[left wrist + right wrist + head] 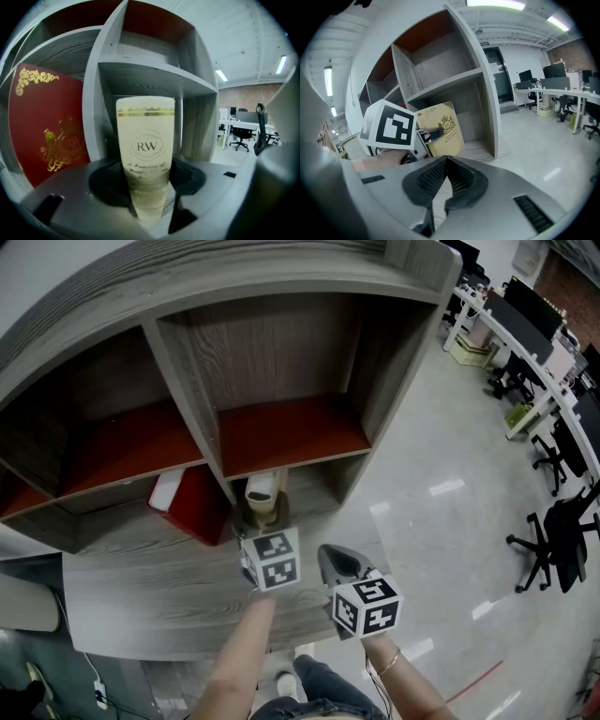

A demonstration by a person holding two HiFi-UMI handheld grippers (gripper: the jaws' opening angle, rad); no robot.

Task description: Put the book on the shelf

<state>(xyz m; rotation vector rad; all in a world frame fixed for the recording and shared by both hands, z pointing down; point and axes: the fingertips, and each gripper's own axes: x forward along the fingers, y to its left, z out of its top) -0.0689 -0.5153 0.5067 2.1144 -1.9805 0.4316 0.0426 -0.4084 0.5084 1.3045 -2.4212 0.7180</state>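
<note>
Right gripper (443, 169): jaws pressed together with nothing between them. It sits low and to the right of the left gripper (262, 525), apart from the book (146, 140). Left gripper: jaws clamped on the near end of the cream-and-gold book, one jaw on each cover. The spine faces the gripper camera and "RW" is readable on it. The book stands roughly upright out of the jaws, far end toward the shelf (281, 352). In the right gripper view it leans a little. It is at the mouth of the lower right compartment, just right of the vertical divider (190, 395). Can't tell whether it rests on the base board (131, 568) or how far in it is. Left of the divider, a red book (190, 504) with gold ornament leans in the lower left compartment, near the held book with the divider between them. The upper compartments are grey wood with red panels inside. Beyond the shelf's right side is pale glossy floor (441, 446). Further out are desks (525, 324) and black office chairs (553, 540), well apart from both grippers.
</note>
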